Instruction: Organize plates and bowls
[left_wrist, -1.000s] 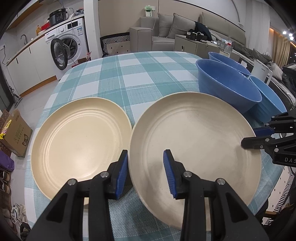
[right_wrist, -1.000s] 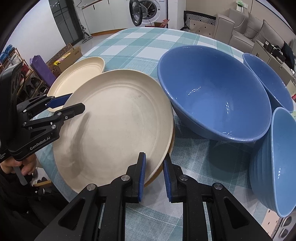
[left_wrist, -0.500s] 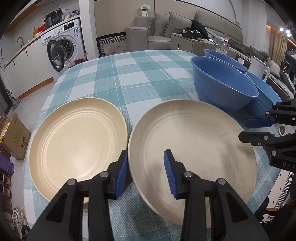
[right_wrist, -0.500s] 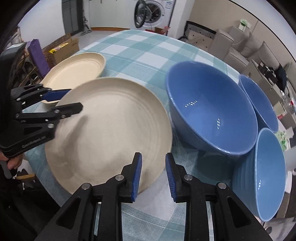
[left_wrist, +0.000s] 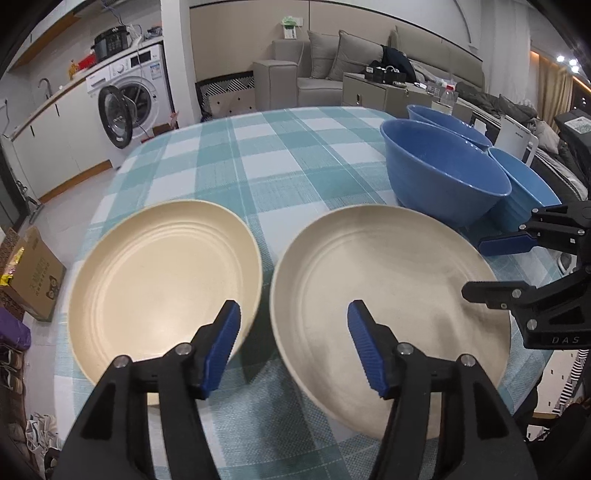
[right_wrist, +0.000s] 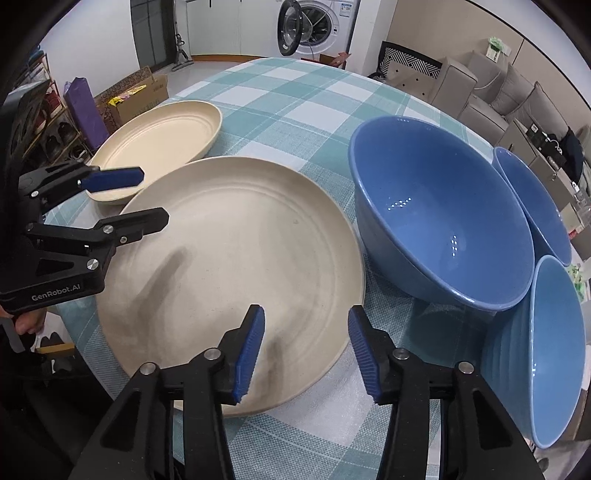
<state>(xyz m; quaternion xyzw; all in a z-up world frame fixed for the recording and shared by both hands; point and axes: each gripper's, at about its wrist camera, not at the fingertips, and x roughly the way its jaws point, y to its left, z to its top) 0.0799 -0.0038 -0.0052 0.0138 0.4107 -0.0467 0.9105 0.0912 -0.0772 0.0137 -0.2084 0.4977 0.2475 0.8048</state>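
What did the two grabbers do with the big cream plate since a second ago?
Both let go. The left gripper and right gripper had each pinched the rim of the nearer round cream plate; their jaws have just been opening, and the plate now lies flat on the checked tablecloth. The other cream plate and three blue bowls stayed put.

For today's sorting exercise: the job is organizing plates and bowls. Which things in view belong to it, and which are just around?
Job: left cream plate; right cream plate; large blue bowl; two smaller blue bowls.

Around: washing machine; sofa; cardboard box; checked tablecloth.
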